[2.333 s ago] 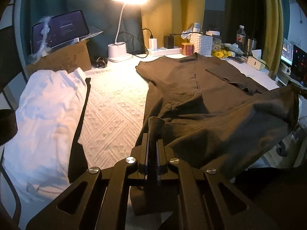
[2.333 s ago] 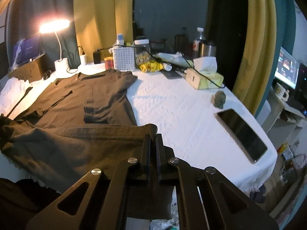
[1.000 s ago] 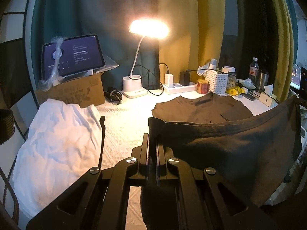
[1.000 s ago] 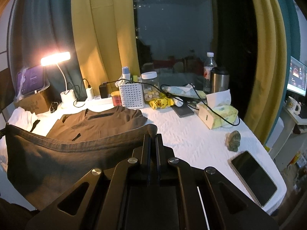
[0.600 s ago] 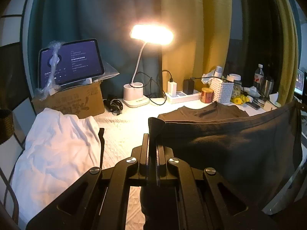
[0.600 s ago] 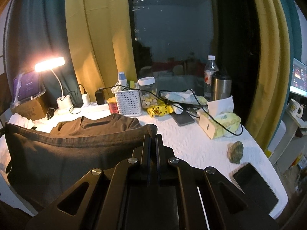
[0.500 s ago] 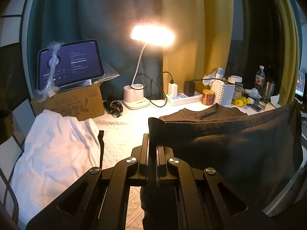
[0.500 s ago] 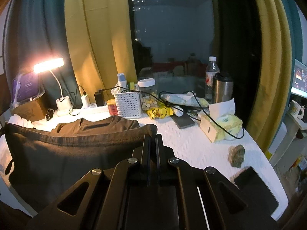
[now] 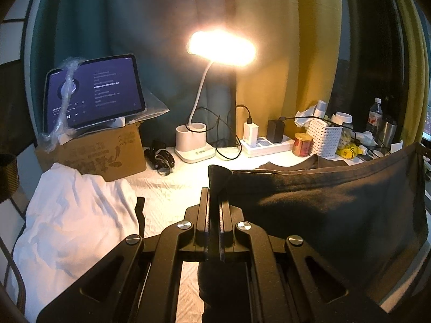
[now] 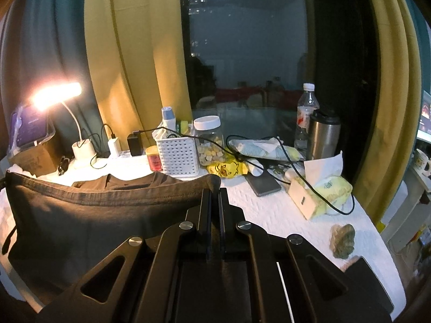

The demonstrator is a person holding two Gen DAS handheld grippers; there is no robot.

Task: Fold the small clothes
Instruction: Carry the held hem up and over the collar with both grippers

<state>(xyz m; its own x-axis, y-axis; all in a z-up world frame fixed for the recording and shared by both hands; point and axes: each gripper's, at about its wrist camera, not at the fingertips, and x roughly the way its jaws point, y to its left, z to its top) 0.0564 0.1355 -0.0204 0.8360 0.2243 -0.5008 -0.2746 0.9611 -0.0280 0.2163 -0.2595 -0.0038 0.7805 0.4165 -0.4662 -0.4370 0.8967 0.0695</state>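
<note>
A dark brown T-shirt (image 9: 323,210) hangs stretched between my two grippers, its hem raised above the white table (image 9: 167,188). My left gripper (image 9: 214,196) is shut on one hem corner. My right gripper (image 10: 214,196) is shut on the other corner of the T-shirt (image 10: 94,215). The shirt's collar end (image 10: 129,181) still lies on the table beyond the raised hem. The lifted cloth hides most of the table under it.
A white garment (image 9: 72,215) is heaped at the left. At the back stand a cardboard box with a tablet (image 9: 94,91), a lit desk lamp (image 9: 194,145), a power strip (image 9: 266,145), a white basket (image 10: 177,156), a jar, bottles and a tissue pack (image 10: 323,191). A stone (image 10: 343,239) lies right.
Both grippers have lifted the shirt's hem from near the table's front edge up into the air and tilted up. More of the shirt now hangs; only the collar end stays flat.
</note>
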